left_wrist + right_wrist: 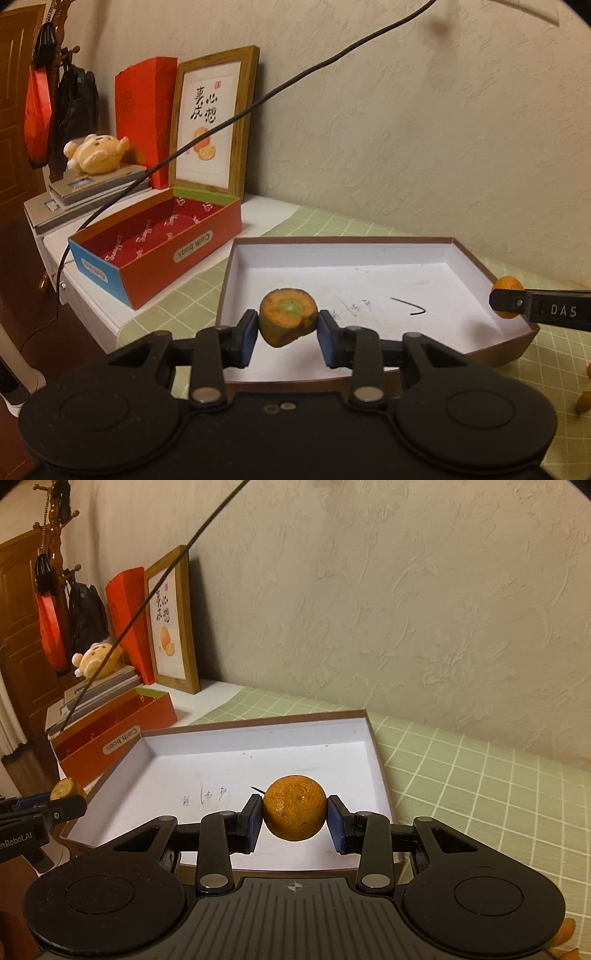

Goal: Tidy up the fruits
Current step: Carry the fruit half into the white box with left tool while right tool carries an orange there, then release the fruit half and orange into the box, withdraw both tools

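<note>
Fruits are being held in both grippers: a carrot-like piece [287, 316] with an orange cut face and a green core is being clamped between the blue pads of the left gripper [287, 326], and a round orange [294, 807] is being clamped between the pads of the right gripper [294, 818]. Both are being carried above a shallow white-lined box [369, 258] with brown walls, which is lying on a green checked cloth [461, 775]; only pen marks are being shown on its floor. Just beside it, 1 red box [192, 254] with a blue end is standing open, its patterned red lining bare. "Cloth book" is being read on its label, "DAS" on the right gripper's finger, and "Robot.AI" on the left gripper's side. A framed picture [212, 118] with brush characters and oranges is being leaned against the wall.
</note>
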